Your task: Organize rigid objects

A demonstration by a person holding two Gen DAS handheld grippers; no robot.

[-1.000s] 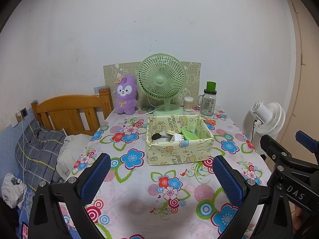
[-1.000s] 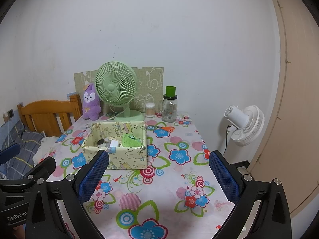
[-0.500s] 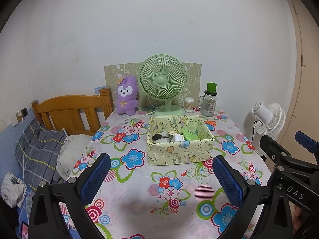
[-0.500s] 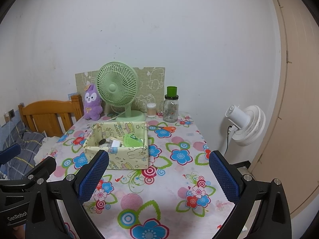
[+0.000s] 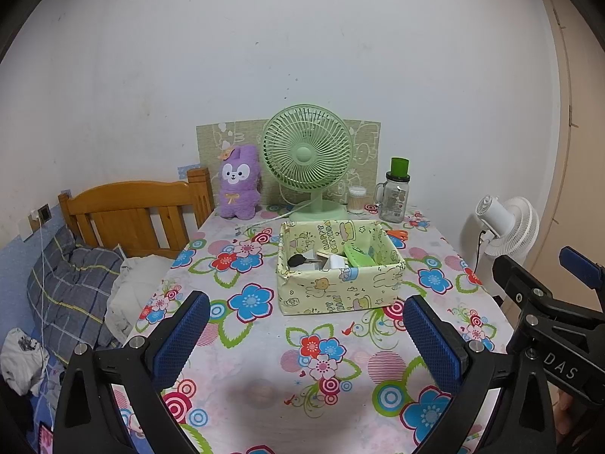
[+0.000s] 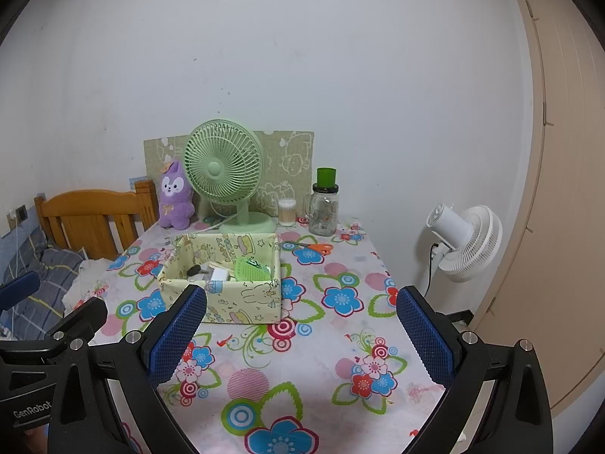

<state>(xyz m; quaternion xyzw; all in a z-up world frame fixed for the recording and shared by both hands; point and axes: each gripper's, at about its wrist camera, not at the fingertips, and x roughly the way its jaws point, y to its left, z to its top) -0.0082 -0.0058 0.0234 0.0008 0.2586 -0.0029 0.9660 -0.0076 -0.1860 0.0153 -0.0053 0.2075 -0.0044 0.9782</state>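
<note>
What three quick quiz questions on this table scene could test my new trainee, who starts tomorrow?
1. True or false: the orange-handled scissors lie inside the pale yellow cartoon-print box.
2. Which stands nearest the clear glass jar with a green lid? A purple plush toy B small tub of cotton swabs C white floor fan
3. Are the left gripper and right gripper open or shut?

Key: 1 false; 2 B; 3 both open, empty.

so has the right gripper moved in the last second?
Yes. In its own view the box and green fan drift rightward and slightly down, so the right gripper shifted.
</note>
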